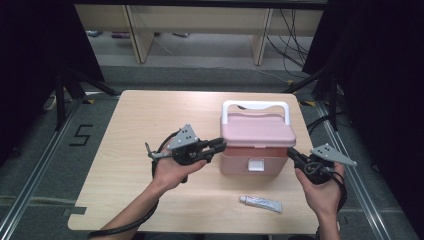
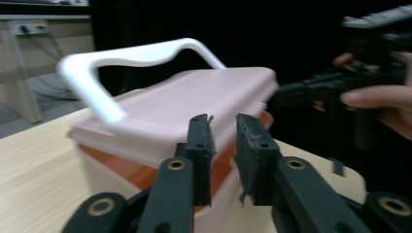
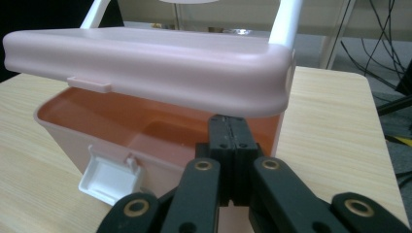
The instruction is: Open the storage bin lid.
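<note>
A pink lidded box (image 1: 257,131) with a white handle (image 1: 256,106) stands on the wooden table (image 1: 150,115). Its lid (image 3: 145,63) is lifted slightly at the front, so the orange inside (image 3: 121,121) shows. My right gripper (image 3: 228,121) is shut, with its tips wedged under the lid's front right corner at the box rim. It comes in from the right (image 1: 291,152). My left gripper (image 1: 220,145) hovers by the box's left front corner. Its jaws (image 2: 224,131) stand slightly apart and hold nothing.
A small white tube (image 1: 260,203) lies near the table's front edge, between my hands. The box's white latch (image 3: 109,177) hangs open on its front wall. Bare tabletop stretches left of the box. Dark curtains and table legs stand beyond the table.
</note>
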